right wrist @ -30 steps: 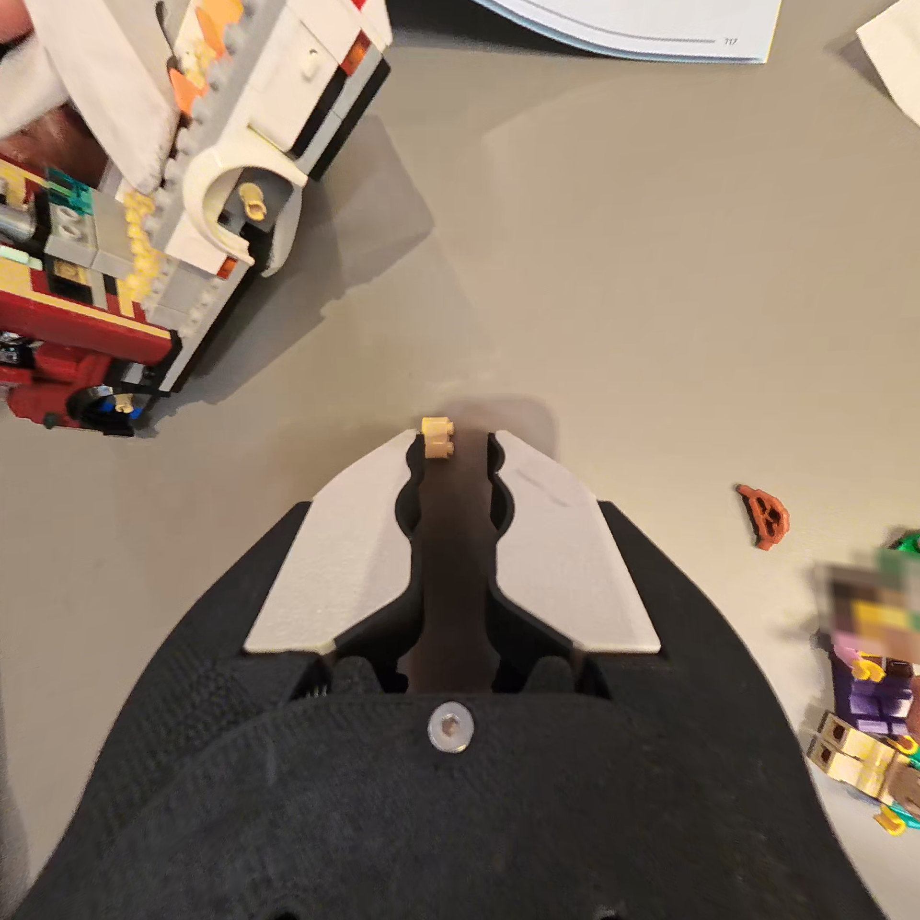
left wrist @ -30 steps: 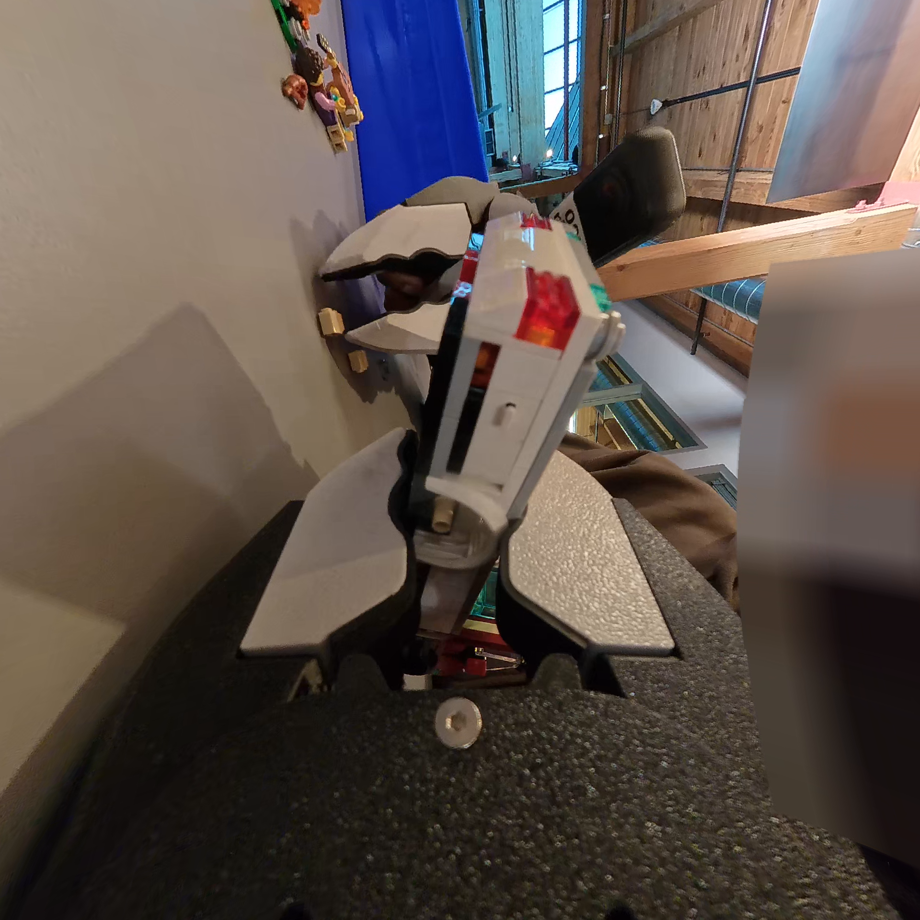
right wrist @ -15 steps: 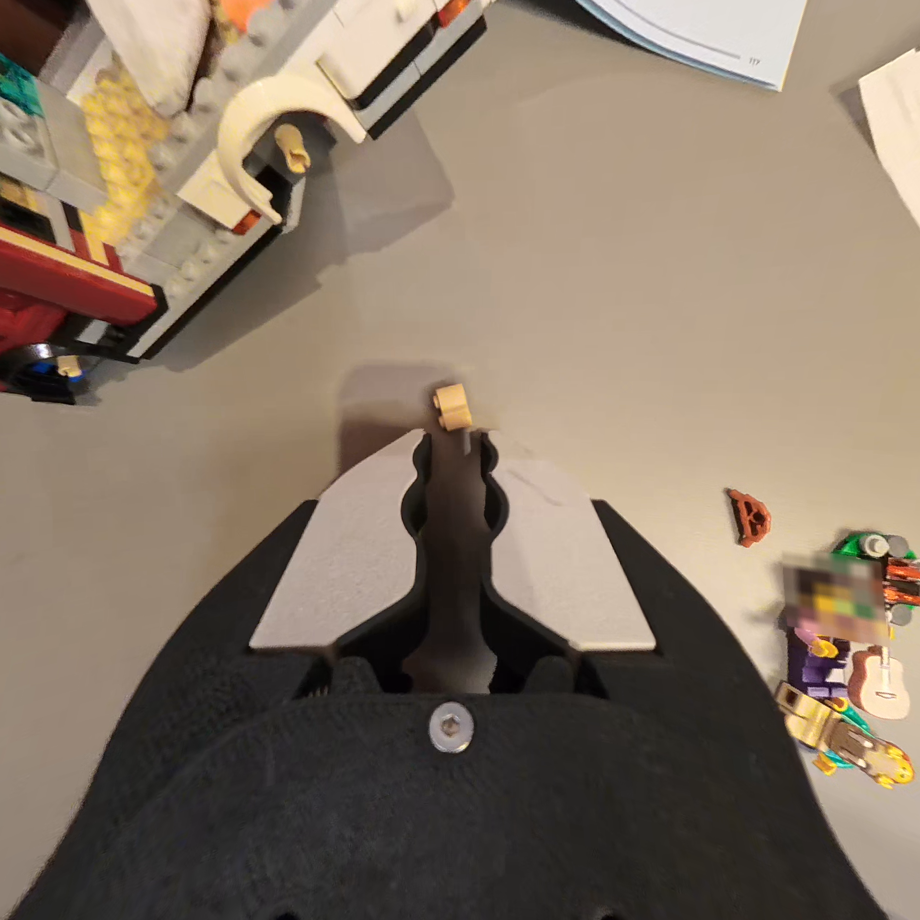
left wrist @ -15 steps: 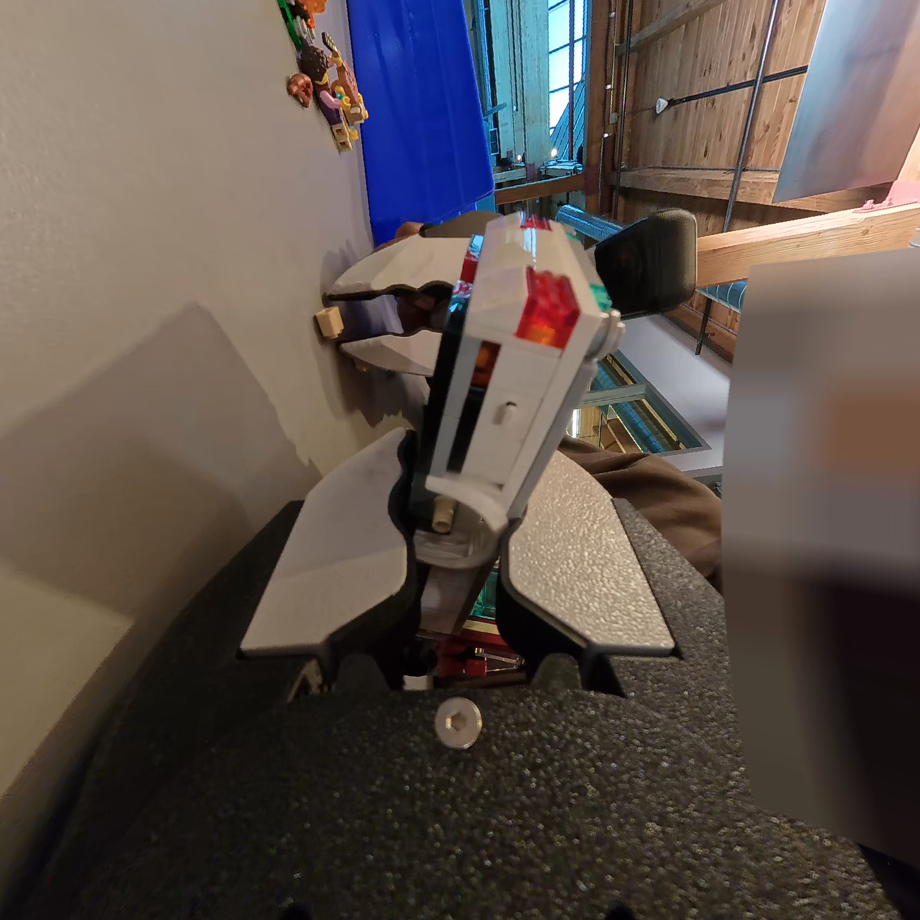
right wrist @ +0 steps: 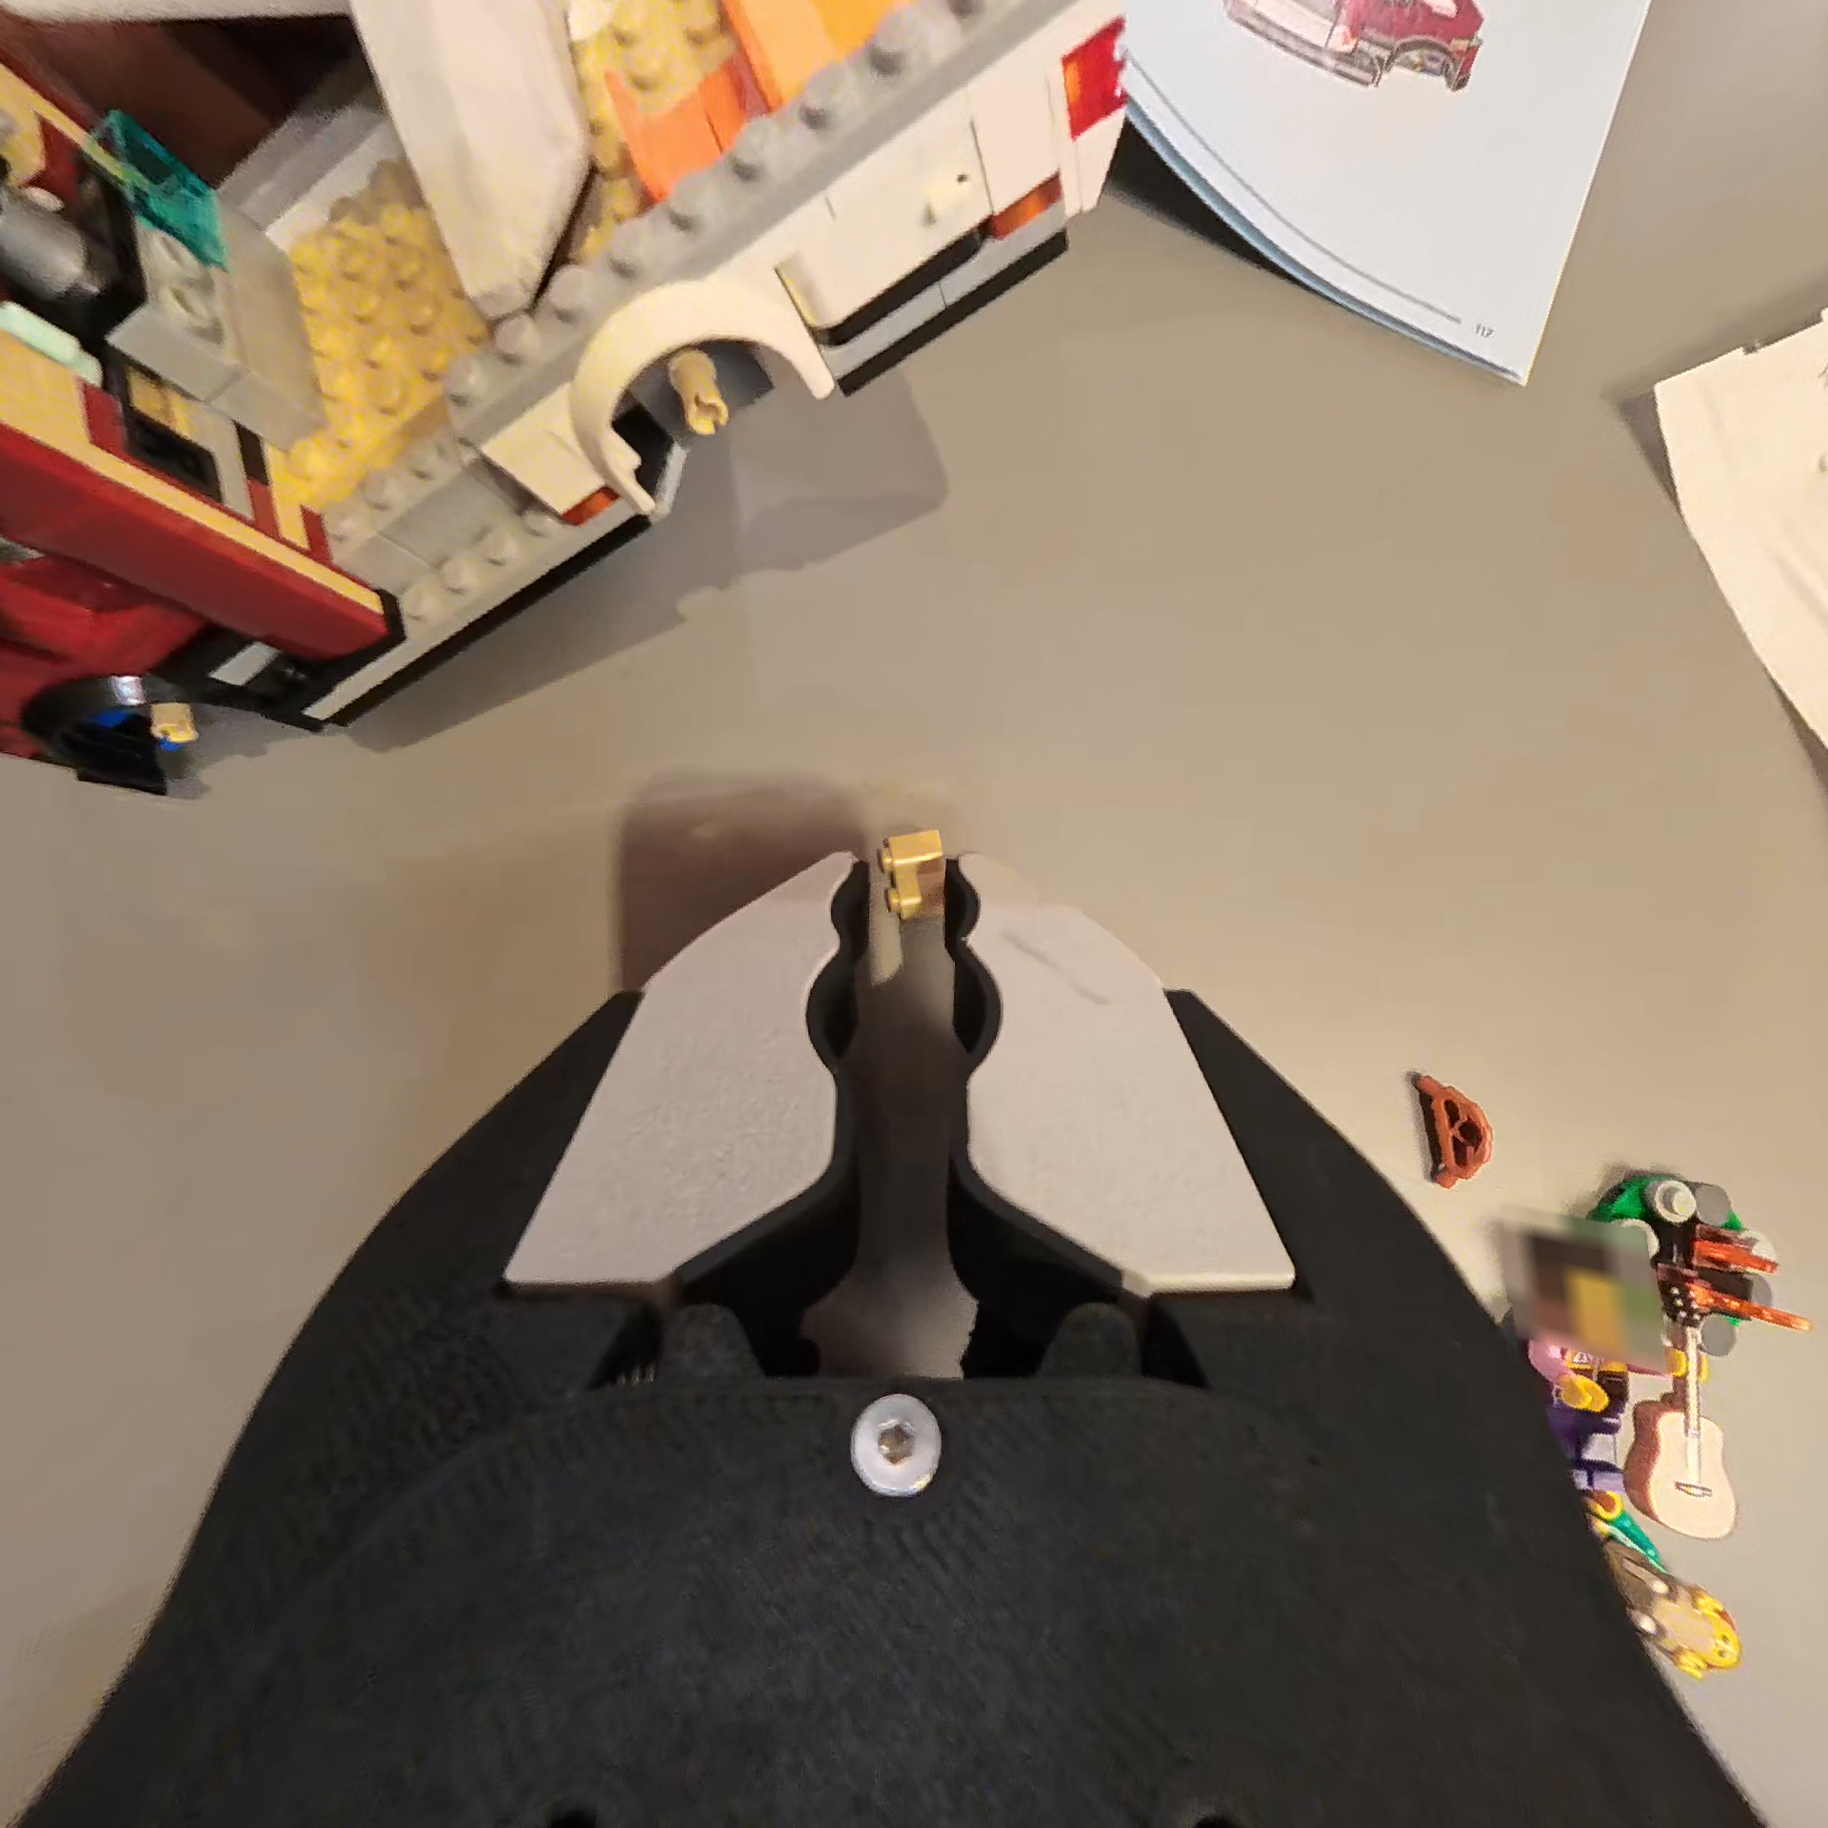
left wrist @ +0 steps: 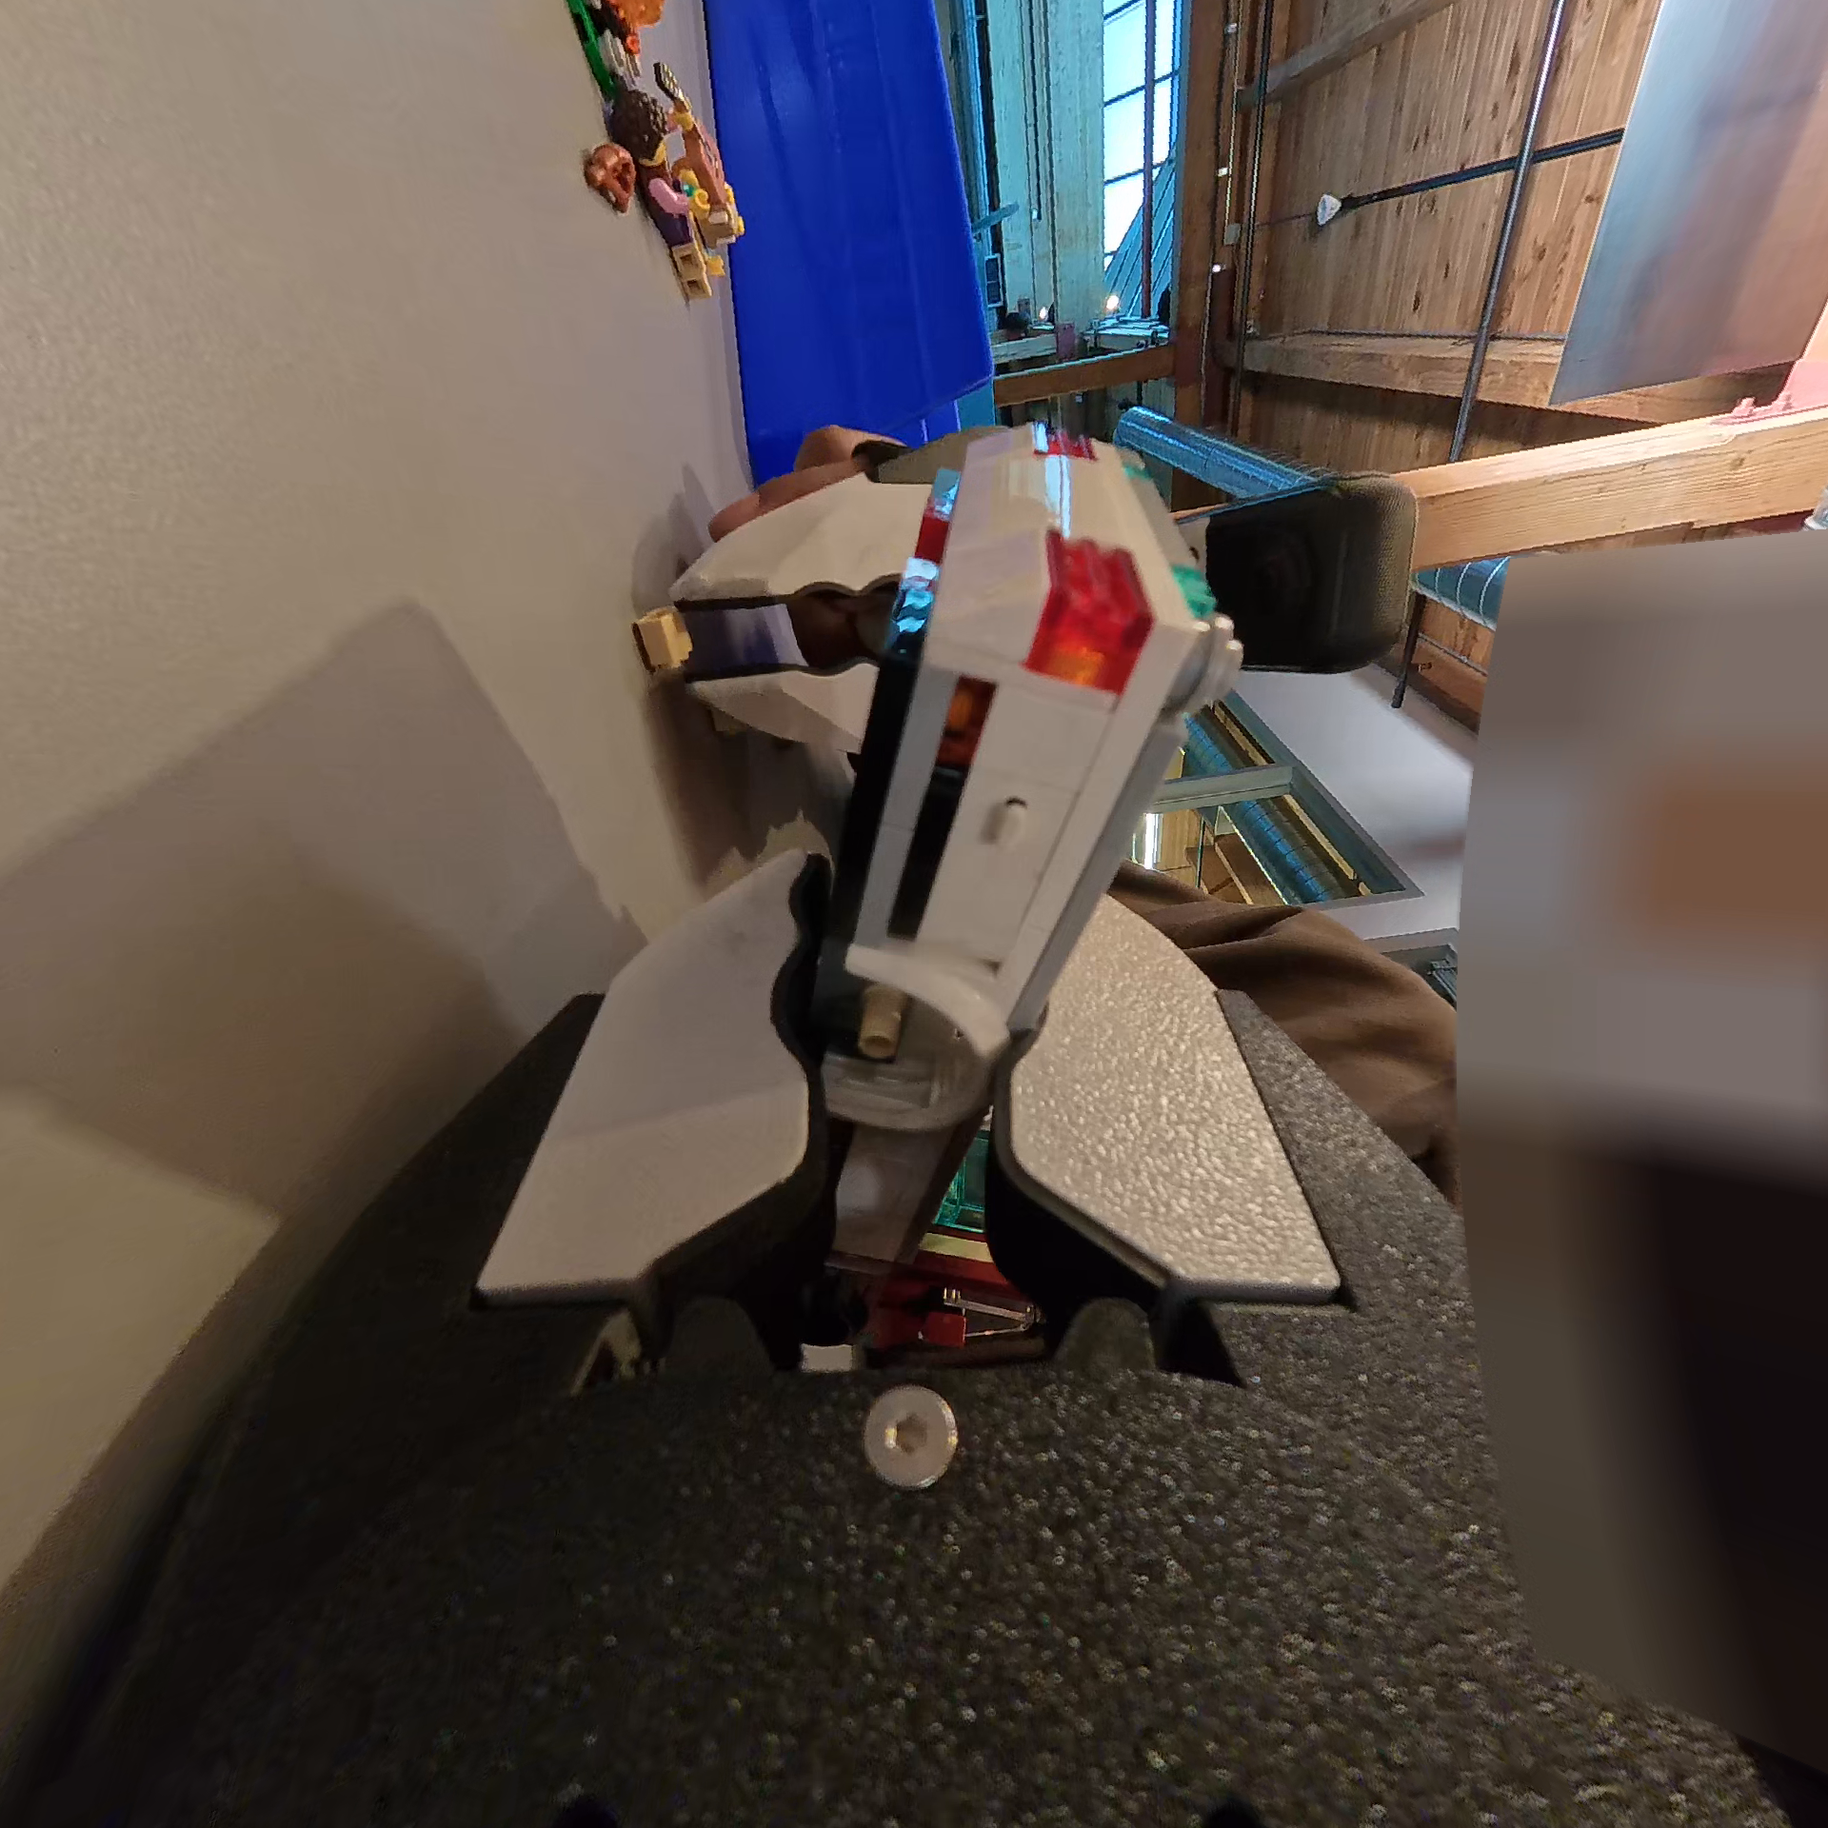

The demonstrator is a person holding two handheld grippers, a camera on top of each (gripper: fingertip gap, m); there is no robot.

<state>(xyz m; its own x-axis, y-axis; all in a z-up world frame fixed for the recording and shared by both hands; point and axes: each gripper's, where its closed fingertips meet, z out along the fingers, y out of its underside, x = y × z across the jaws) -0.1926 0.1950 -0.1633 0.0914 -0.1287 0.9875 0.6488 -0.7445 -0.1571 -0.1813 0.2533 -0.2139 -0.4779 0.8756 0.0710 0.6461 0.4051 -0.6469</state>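
The left tongs (left wrist: 910,989) are clamped on a brick-built vehicle model (left wrist: 999,791), white and grey with red and orange translucent pieces, which rises from between the fingers through the centre of the left wrist view; both pads press against its lower end, beside a white wheel arch and a tan pin. In the right wrist view the same model (right wrist: 692,247) fills the upper left of the frame, lifted over the grey counter (right wrist: 1187,692), showing its red and cream front at the left edge. The right tongs (right wrist: 905,870) sit at the centre of that frame, tips low over the counter, closed narrowly around a small tan brick (right wrist: 915,870) with two studs facing left; whether both pads actually press it I cannot tell. In the left wrist view that tan brick (left wrist: 661,638) shows at the tips of the right tongs, centre left. An instruction booklet (right wrist: 1385,178) lies at the upper right, and toy figures with a small guitar (right wrist: 1682,1464) lie at the lower right edge, near a brown piece (right wrist: 1454,1128).
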